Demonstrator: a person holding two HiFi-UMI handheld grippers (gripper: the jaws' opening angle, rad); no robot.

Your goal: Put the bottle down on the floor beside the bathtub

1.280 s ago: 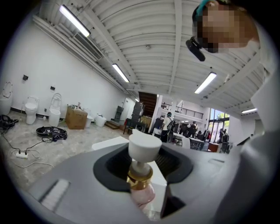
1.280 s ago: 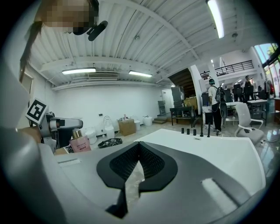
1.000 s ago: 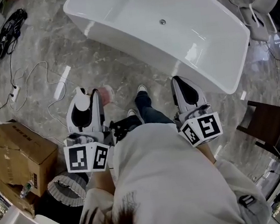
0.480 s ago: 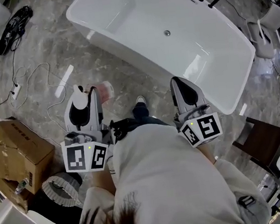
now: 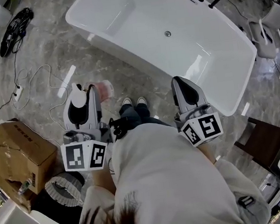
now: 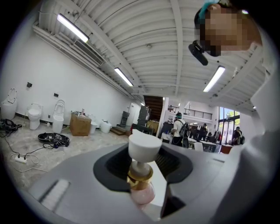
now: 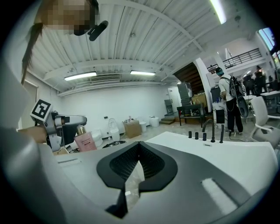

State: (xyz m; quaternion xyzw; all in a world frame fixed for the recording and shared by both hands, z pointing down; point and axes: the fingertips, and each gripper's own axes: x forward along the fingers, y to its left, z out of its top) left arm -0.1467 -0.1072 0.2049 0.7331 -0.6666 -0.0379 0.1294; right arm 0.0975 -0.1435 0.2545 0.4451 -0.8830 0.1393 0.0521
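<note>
Left gripper view: left claw [image 6: 142,162] clamps the pink bottle [image 6: 141,193] (white cap [image 6: 145,147] up); right claw [image 7: 138,153] closed, empty.

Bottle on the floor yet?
No, the pink bottle is clamped between the jaws of the left gripper, held up in the air near the bathtub.

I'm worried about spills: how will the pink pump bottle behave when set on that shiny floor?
The pink bottle with gold collar and white pump cap, gripped by the left gripper, carries a tall pump head, so it probably tips easily. The glossy marbled floor may let it slide. It holds its shape, so it is likely rigid.
</note>
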